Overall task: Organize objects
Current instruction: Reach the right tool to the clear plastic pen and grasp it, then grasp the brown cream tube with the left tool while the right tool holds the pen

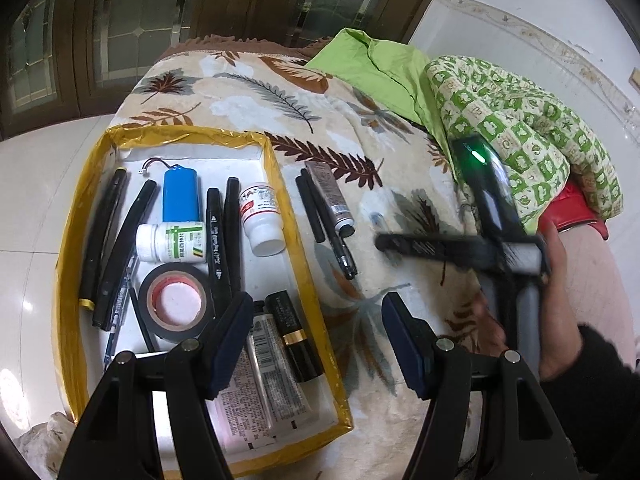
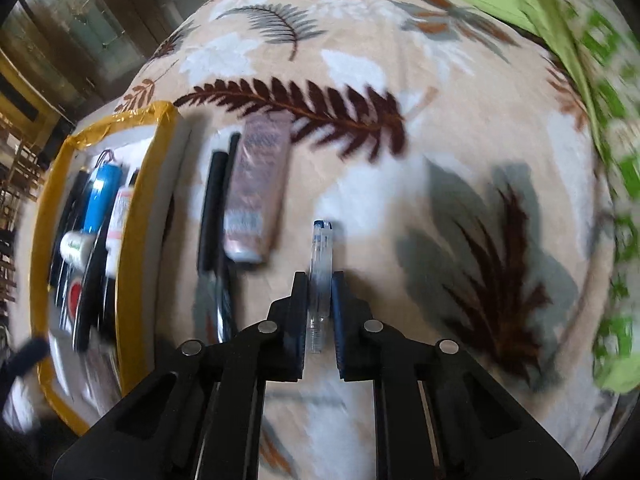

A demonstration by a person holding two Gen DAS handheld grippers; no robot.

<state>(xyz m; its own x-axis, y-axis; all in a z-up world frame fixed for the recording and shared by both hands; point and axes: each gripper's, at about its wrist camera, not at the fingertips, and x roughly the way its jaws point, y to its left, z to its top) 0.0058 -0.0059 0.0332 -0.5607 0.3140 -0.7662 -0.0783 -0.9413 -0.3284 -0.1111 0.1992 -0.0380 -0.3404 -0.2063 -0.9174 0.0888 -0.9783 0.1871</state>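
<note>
A yellow-rimmed white tray holds several pens, a blue battery, two white pill bottles, black tape, tubes and a lipstick. My left gripper is open and empty over the tray's near right edge. My right gripper is shut on a clear pen just above the leaf-print blanket; it appears blurred in the left wrist view. A pink-grey tube and black pens lie on the blanket between the tray and the clear pen.
The leaf-print blanket covers the surface. Green cloth and a green patterned pillow lie at the right with something red beneath. White floor tiles are to the left, dark glass doors behind.
</note>
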